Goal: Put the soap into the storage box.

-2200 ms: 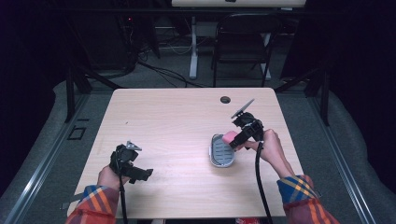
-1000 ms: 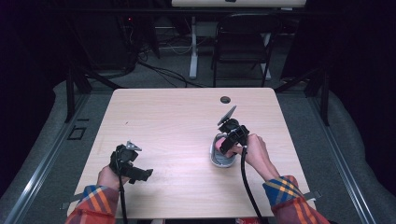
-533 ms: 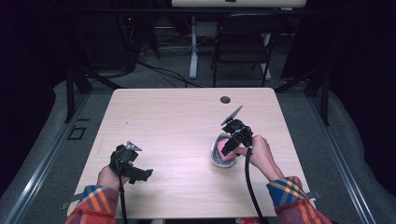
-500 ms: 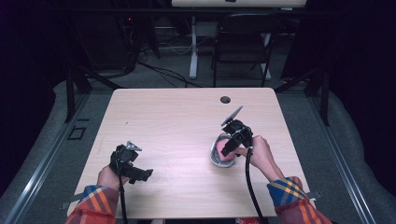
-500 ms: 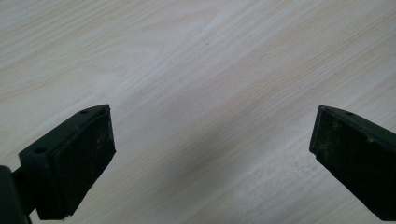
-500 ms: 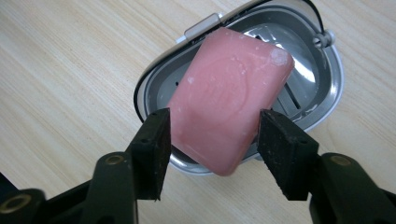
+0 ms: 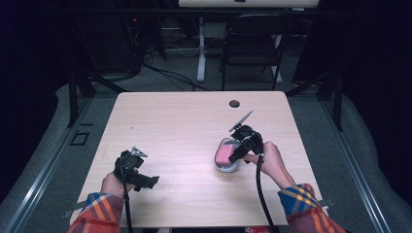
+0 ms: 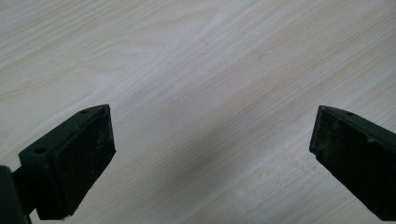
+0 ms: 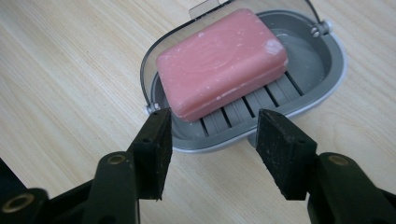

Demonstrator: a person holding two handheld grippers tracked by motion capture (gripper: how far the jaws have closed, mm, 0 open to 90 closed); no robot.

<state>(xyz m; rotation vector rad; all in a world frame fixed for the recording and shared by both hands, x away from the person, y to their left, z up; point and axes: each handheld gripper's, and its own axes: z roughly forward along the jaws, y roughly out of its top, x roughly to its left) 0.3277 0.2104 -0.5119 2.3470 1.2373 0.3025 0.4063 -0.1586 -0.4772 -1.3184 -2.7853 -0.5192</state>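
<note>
A pink soap bar [image 9: 222, 63] lies in a grey soap dish [image 9: 322, 70] whose clear hinged lid [image 9: 205, 7] stands open behind it. In the high view the soap dish [image 7: 227, 167] sits right of the table's middle, with the soap bar [image 7: 224, 154] in it. My right gripper [image 9: 212, 140] [image 7: 233, 158] is shut on the dish's near rounded end, one pad on each side of the rim. The soap itself is not between the pads. My left gripper [image 8: 212, 154] [image 7: 145, 182] stands open over bare wood near the front left.
The light wooden table [image 7: 184, 126] has a small dark round cap [image 7: 234, 103] near its far edge. A chair [image 7: 252, 43] and desk legs stand beyond the table in the dark. Cables trail from both grippers toward the person's plaid sleeves.
My right gripper has come in from the right of the dish and settled onto its near end. The left gripper and hand have stayed where they were.
</note>
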